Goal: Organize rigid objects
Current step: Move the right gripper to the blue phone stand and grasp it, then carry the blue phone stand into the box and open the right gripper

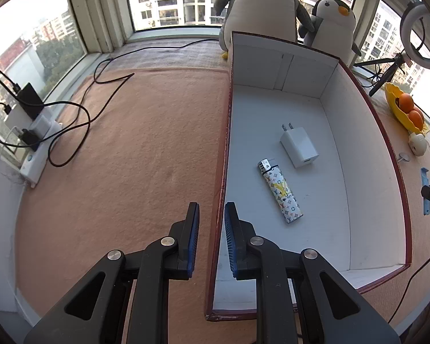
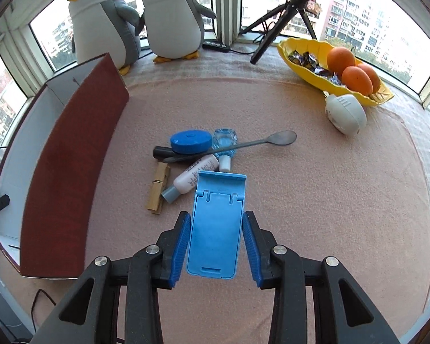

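Observation:
A red box with a white inside (image 1: pixel 358 172) holds a white charger (image 1: pixel 299 146) and a patterned lighter (image 1: pixel 280 190). My left gripper (image 1: pixel 212 238) straddles the box's left wall, jaws slightly apart, not pressing it. My right gripper (image 2: pixel 216 246) is open around a blue phone stand (image 2: pixel 216 223) lying on the pink mat; the pads flank it with small gaps. Beyond it lie a white bottle (image 2: pixel 193 175), a wooden clothespin (image 2: pixel 158 190), a blue round lid (image 2: pixel 190 141), a clear blue bottle (image 2: pixel 225 143), a grey spoon (image 2: pixel 243 144) and a black marker (image 2: pixel 163 151). The box (image 2: pixel 68 166) shows at left.
Two plush penguins (image 2: pixel 172 14) stand by the window. A yellow dish with oranges (image 2: pixel 329 68), a white gadget (image 2: pixel 345 113) and a tripod (image 2: pixel 281 20) sit at the right. A power strip with cables (image 1: pixel 34 132) lies at the left edge.

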A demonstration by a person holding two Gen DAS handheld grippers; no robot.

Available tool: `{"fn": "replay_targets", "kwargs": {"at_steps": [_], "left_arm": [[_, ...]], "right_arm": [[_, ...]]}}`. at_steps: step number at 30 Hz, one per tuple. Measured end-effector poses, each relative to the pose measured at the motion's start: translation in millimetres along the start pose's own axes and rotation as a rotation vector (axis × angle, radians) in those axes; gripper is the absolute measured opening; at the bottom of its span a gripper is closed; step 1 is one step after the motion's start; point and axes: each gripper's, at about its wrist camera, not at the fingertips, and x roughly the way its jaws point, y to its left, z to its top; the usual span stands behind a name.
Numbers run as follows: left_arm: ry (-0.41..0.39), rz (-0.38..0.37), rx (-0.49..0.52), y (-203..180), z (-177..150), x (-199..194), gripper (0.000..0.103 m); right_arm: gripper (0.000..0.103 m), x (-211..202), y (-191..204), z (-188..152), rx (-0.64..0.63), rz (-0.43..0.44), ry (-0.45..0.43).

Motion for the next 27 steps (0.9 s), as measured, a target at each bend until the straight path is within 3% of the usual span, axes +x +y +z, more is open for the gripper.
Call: {"fn": "replay_targets", "kwargs": {"at_steps": [12,27], "left_arm": [[-0.017,-0.021,-0.005,2.5,0.1,-0.2,0.009],[-0.029,-0.046,0.012,2.0,0.4,0.9,0.005]], "right_arm": [[0.034,-59.6,98.8,21.1,-0.170,0.135,-0.134],[0.034,-47.7,182.8,15.1,-0.295,0.208,-0.103]]}}
